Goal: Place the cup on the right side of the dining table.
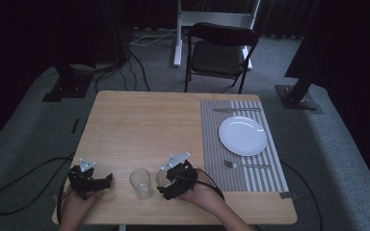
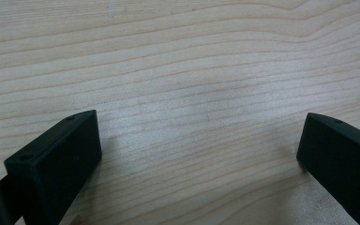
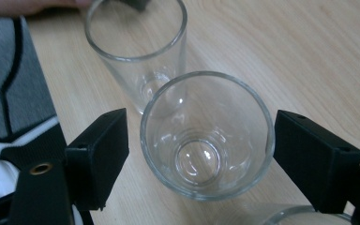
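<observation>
Two grippers, both at the near edge of the wooden table (image 1: pixel 139 125). Left gripper (image 1: pixel 87 182) at about 7 o'clock on the tabletop, held in the left hand (image 1: pixel 74 204); in the left gripper view (image 2: pixel 199 154) jaws spread wide over bare wood grain, nothing between them. Right gripper (image 1: pixel 166 182) near 6 o'clock, held in the right hand (image 1: pixel 200 195); in the right gripper view (image 3: pixel 199 154) jaws wide apart on either side of a glass, a small gap visible at each side, not clamped.

Clear drinking glasses: at least two, possibly three. Nearer glass (image 3: pixel 207 136) upright between the right gripper's jaws, empty, base ring visible through the mouth. Farther glass (image 3: pixel 138 51) upright just beyond it toward 11 o'clock in that view, also empty; whether the two touch cannot be told. A third curved glass rim (image 3: pixel 304 216) at the bottom edge of that view, at about 5 o'clock, too cut off to identify. From the high view, one glass (image 1: pixel 140 183) plainly standing between the two grippers, another faint one (image 1: pixel 163 177) at the right gripper's jaws.

One striped placemat (image 1: pixel 243 180) on the table's right side, around 3 o'clock. On it: one white plate (image 1: pixel 243 136), empty; one knife (image 1: pixel 237 109) at the plate's 12 o'clock; one fork (image 1: pixel 247 165) at its 6 o'clock.

One black folding chair (image 1: pixel 220 55) beyond the table at 12 o'clock.
</observation>
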`<state>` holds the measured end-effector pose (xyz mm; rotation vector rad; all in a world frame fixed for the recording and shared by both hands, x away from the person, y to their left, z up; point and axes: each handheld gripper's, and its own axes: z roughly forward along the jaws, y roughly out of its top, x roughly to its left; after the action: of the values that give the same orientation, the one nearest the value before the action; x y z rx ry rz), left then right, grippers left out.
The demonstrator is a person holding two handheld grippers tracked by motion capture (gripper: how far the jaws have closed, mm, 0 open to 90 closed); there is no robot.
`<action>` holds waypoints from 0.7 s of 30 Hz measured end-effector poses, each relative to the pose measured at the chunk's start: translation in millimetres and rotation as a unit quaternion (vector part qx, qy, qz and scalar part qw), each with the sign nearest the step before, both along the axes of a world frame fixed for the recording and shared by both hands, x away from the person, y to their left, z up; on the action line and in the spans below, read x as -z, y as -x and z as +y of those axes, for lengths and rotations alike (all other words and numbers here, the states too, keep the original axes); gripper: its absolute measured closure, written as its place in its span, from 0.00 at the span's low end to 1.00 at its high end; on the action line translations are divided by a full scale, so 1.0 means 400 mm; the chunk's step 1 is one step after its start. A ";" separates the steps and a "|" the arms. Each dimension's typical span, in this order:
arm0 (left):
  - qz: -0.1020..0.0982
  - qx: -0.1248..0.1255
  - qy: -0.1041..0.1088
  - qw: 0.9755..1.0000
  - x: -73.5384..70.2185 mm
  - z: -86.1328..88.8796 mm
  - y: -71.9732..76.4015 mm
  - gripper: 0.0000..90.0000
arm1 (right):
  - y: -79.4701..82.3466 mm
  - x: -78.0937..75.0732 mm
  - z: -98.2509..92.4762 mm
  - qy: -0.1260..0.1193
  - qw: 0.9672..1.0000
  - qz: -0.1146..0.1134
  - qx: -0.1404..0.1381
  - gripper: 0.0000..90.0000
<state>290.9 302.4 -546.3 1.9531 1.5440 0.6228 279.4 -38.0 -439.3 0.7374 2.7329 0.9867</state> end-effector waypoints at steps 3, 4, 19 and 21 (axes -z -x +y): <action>0.000 0.000 0.000 1.000 0.000 0.000 0.000 0.01 | -0.005 0.003 0.013 0.016 1.000 0.005 0.001 0.22; 0.000 0.000 0.000 1.000 0.000 0.000 0.000 0.01 | -0.006 0.006 0.018 0.023 1.000 0.006 -0.002 0.23; 0.000 0.000 0.000 1.000 0.000 0.000 0.000 0.00 | -0.012 0.015 0.033 0.062 0.998 0.001 -0.015 0.31; 0.000 0.000 0.000 1.000 0.000 0.000 0.000 0.00 | -0.011 0.015 0.032 0.065 0.998 -0.003 -0.020 0.31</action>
<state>291.0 302.4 -546.3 1.9528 1.5438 0.6224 283.7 -25.3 -445.2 0.6612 2.7850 0.8085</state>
